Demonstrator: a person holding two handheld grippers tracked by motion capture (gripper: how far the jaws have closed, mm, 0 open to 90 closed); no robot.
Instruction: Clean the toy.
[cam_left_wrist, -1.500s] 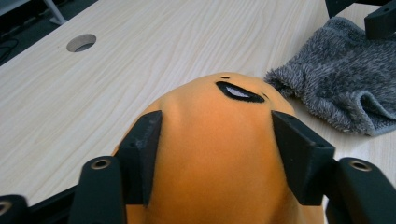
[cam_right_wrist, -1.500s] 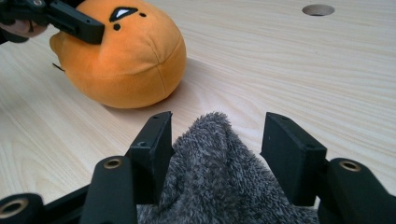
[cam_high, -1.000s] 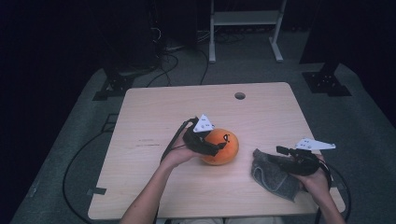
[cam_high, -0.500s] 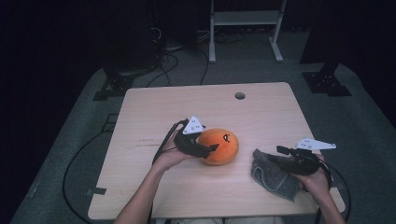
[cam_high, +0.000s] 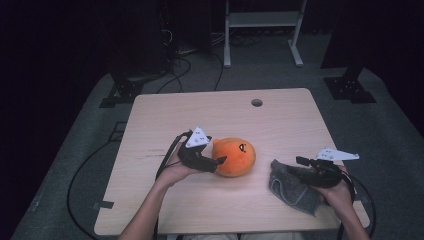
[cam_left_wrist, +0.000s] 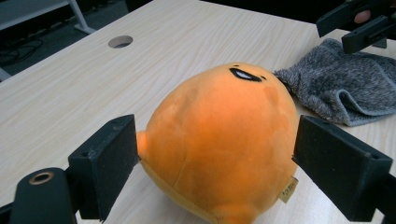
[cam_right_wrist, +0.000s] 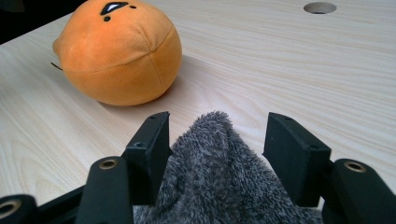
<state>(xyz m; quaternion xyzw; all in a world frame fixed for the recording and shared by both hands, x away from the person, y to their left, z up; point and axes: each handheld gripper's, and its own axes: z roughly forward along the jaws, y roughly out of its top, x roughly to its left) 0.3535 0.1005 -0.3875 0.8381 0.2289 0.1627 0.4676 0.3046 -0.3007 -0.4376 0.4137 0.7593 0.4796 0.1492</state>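
Left gripper (cam_high: 218, 161): jaws just been opening, spread around orange plush (cam_high: 235, 156), at its 9 o'clock.
Right gripper (cam_high: 300, 161): spread over grey cloth (cam_high: 292, 187).

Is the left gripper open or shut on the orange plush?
Open: left gripper jaws, just opening, flank the orange plush, barely clear.

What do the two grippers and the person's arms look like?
Both the left gripper and the right gripper are black, each topped by a grey three-cornered plate with dark marks. Their fingers are flat, rectangular black blocks fixed by brass-coloured screws. A black cable trails from each. The forearms are bare; no sleeves show.
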